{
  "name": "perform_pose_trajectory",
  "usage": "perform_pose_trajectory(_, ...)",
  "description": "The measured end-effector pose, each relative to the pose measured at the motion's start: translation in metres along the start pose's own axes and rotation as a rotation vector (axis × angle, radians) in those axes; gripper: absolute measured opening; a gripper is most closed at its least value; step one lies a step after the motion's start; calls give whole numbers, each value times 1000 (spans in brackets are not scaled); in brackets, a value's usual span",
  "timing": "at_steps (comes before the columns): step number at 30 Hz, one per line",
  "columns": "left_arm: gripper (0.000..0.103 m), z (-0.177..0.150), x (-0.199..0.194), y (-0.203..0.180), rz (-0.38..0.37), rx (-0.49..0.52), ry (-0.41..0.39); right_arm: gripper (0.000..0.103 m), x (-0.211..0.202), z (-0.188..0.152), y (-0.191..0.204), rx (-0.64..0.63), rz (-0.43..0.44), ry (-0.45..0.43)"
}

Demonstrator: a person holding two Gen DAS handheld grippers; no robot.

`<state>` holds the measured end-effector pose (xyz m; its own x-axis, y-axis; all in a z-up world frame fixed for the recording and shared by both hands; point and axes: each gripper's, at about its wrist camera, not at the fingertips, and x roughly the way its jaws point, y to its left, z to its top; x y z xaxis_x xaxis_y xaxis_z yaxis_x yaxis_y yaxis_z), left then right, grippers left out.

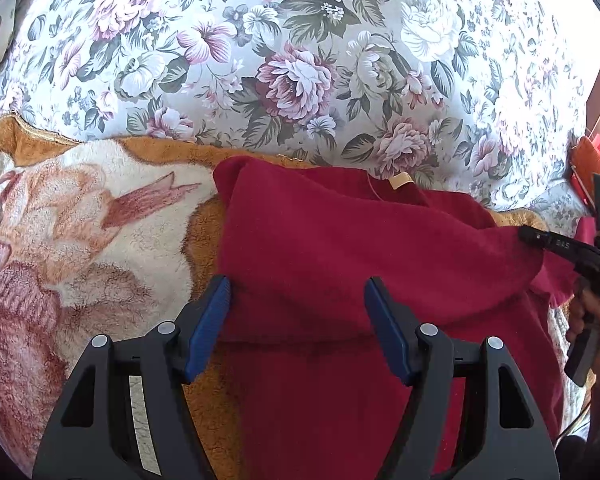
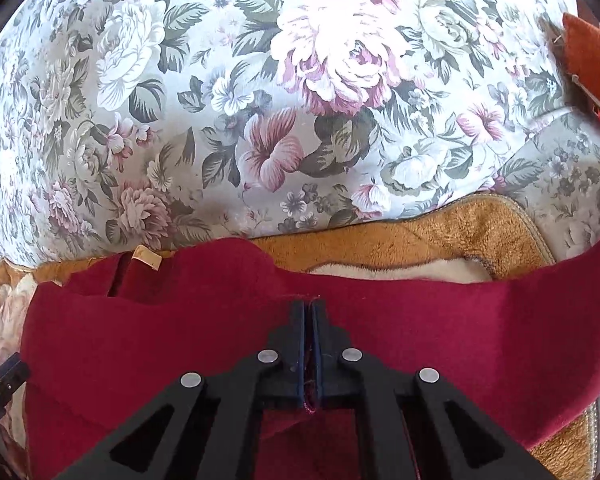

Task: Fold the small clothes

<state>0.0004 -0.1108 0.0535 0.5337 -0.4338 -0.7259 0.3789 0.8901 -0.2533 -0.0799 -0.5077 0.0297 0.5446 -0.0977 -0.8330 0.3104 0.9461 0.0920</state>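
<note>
A dark red fleece garment [image 1: 340, 248] lies on a plush orange and cream blanket [image 1: 100, 216], with a small cream tag [image 1: 400, 181] at its far edge. My left gripper [image 1: 298, 300] is open and empty just above the garment's left part. My right gripper [image 2: 310, 308] is shut on an edge of the red garment [image 2: 180, 332] and lifts it into a raised fold. The right gripper also shows at the right edge of the left wrist view [image 1: 528, 236], pinching the cloth. The tag shows in the right wrist view [image 2: 146, 258].
A floral sheet [image 1: 300, 60] covers the bed beyond the blanket [image 2: 440, 236]. An orange-red object [image 1: 592, 172] lies at the far right on the sheet and shows in the right wrist view [image 2: 592, 60]. A patterned pillow [image 1: 0, 36] lies at the far left.
</note>
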Motion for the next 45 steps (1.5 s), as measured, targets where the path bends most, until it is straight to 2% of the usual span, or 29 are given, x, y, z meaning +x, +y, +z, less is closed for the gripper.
perform_pose_trajectory(2, 69, -1, 1, -2, 9, 17, 3, 3, 19, -2, -1, 2, -24, 42)
perform_pose_trajectory(4, 70, -2, 2, -4, 12, 31, 7, 3, 35, -11, -7, 36, -5, 114)
perform_pose_trajectory(6, 70, -3, 2, -3, 11, 32, 9, 8, 21, -15, -13, 62, 15, 77)
perform_pose_trajectory(8, 70, -2, -1, -2, 3, 22, 3, 22, -7, -18, -24, 78, 12, 34)
perform_pose_trajectory(12, 70, -2, -12, -2, -16, 11, -21, 28, -73, -26, -74, 144, -143, -83)
perform_pose_trajectory(15, 70, -2, -15, -3, -27, 14, -26, 37, -105, -41, -125, 299, -160, -110)
perform_pose_trajectory(19, 70, -1, -17, -8, -51, 21, -38, 38, -114, -65, -179, 448, -163, -105)
perform_pose_trajectory(23, 70, 0, -15, -16, -60, 46, -39, 38, -100, -71, -218, 593, -113, -130)
perform_pose_trajectory(24, 70, 0, -13, -17, -61, 47, -35, 38, -97, -70, -228, 635, -39, -176)
perform_pose_trajectory(25, 70, 0, -12, -16, -64, 42, -29, 38, -94, -66, -232, 655, -11, -201)
perform_pose_trajectory(28, 70, 0, -7, -11, -72, 13, -5, 37, -91, -48, -237, 671, 3, -273)
perform_pose_trajectory(29, 70, 0, -7, -9, -71, 6, -4, 26, -92, -41, -236, 661, -9, -285)
perform_pose_trajectory(31, 70, 1, -10, -5, -64, -1, -16, 7, -101, -23, -223, 613, -22, -324)
perform_pose_trajectory(33, 70, 5, -15, -1, -57, -5, -37, 6, -114, -6, -194, 519, 26, -351)
perform_pose_trajectory(37, 70, 11, -25, 11, -61, -40, -71, 6, -136, 20, -84, 208, 154, -358)
perform_pose_trajectory(40, 70, 13, -30, 20, -58, -61, -81, 6, -131, 16, 9, -7, 278, -299)
perform_pose_trajectory(43, 70, 15, -32, 28, -67, -88, -85, 6, -100, -7, 99, -185, 388, -210)
perform_pose_trajectory(45, 70, 16, -30, 34, -79, -113, -80, 6, -66, -31, 147, -302, 428, -83)
